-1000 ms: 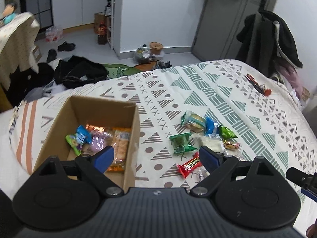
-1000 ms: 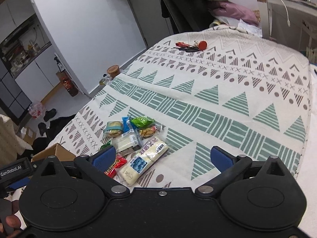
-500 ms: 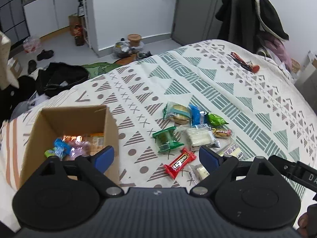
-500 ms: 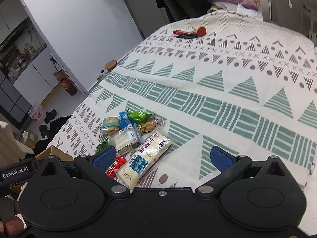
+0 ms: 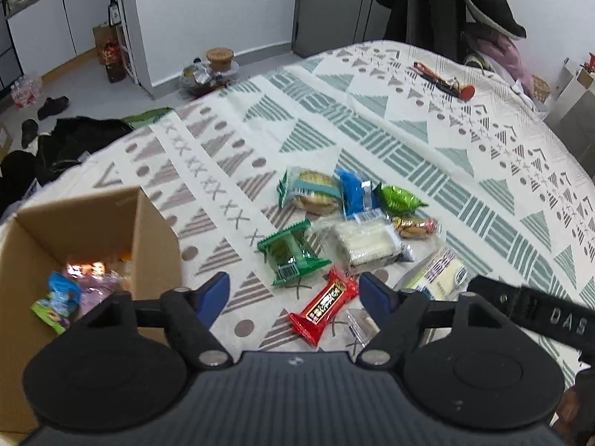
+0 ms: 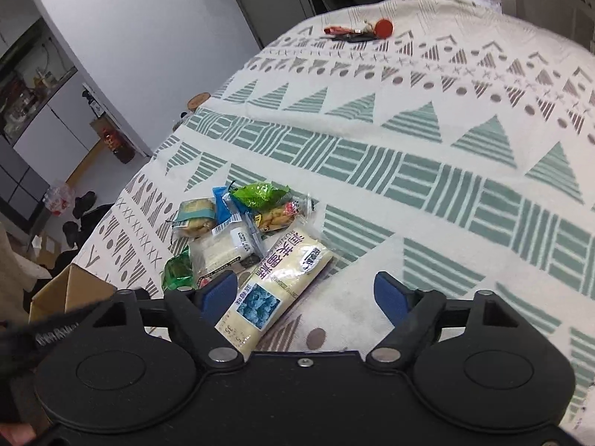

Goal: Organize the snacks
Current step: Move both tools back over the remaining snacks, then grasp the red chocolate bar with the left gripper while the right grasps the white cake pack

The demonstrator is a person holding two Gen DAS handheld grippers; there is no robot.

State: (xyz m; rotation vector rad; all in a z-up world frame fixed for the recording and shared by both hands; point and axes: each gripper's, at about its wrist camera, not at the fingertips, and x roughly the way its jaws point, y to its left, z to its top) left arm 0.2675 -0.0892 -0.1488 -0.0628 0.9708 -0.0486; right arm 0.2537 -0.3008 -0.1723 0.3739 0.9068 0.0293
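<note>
Loose snacks lie in a cluster on the patterned bedspread [image 5: 372, 119]. A red bar [image 5: 322, 306] lies nearest, just ahead of my open left gripper [image 5: 292, 291]. Beyond it are a green packet [image 5: 292, 252], a white cake pack [image 5: 366, 242], a biscuit pack [image 5: 310, 193], a blue pack [image 5: 357, 193] and a lime-green sweet [image 5: 399, 199]. A cardboard box [image 5: 93, 219] at the left holds several snacks. My right gripper [image 6: 306, 291] is open over a long cream packet [image 6: 277, 286], with the same cluster [image 6: 238, 219] behind it.
Keys with a red tag [image 6: 357, 33] lie far back on the bed. Dark clothes [image 5: 74, 141] and shoes [image 5: 52, 102] are on the floor left of the bed. A coat [image 5: 457, 3] hangs behind. The right half of the bedspread is bare.
The left gripper has swung right, away from the box and toward the snack cluster, now centred near the red bar. The right gripper has moved closer to the cream packet.
</note>
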